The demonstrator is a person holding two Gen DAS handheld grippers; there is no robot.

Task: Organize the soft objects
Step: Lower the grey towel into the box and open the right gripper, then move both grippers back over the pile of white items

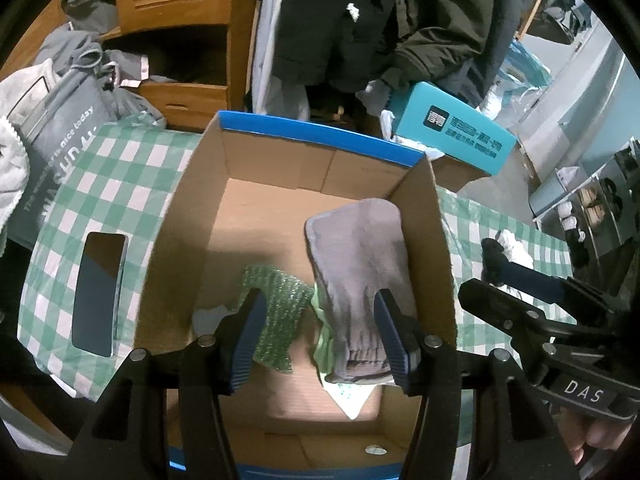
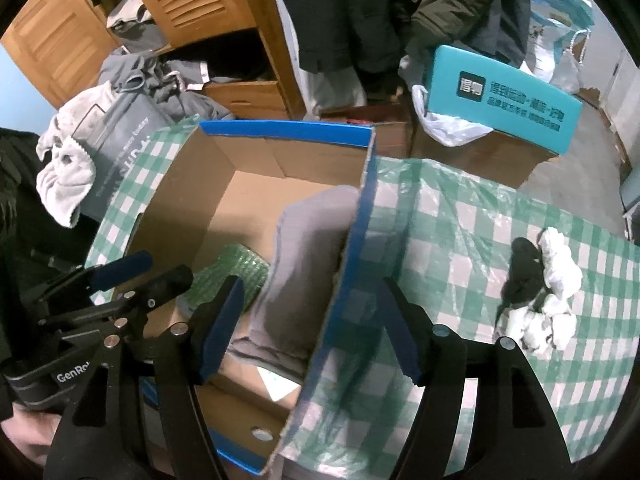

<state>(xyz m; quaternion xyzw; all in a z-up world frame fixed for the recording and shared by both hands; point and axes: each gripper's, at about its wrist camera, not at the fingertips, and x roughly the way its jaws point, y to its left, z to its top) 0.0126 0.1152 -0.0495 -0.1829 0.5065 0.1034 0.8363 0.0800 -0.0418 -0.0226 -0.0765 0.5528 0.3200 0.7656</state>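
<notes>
An open cardboard box (image 1: 188, 216) with a blue rim stands on a green-checked tablecloth (image 1: 116, 168). Inside lie a grey cloth (image 1: 360, 264), a green bubble-wrap piece (image 1: 280, 304) and something light green and white under the cloth. My left gripper (image 1: 318, 332) is open above the box's near end, its jaws either side of the cloth and bubble wrap, holding nothing. My right gripper (image 2: 310, 328) is open, straddling the box's right wall (image 2: 352, 248), empty. On the cloth to the right lie a black soft item (image 2: 522, 276) and crumpled white soft items (image 2: 556, 300).
A dark phone (image 1: 100, 292) lies left of the box. A grey bag (image 1: 60, 140) and a white towel (image 2: 64, 176) sit at the far left. A teal box (image 2: 504, 100), a wooden cabinet (image 2: 200, 12) and hanging dark coats (image 2: 360, 12) stand behind the table.
</notes>
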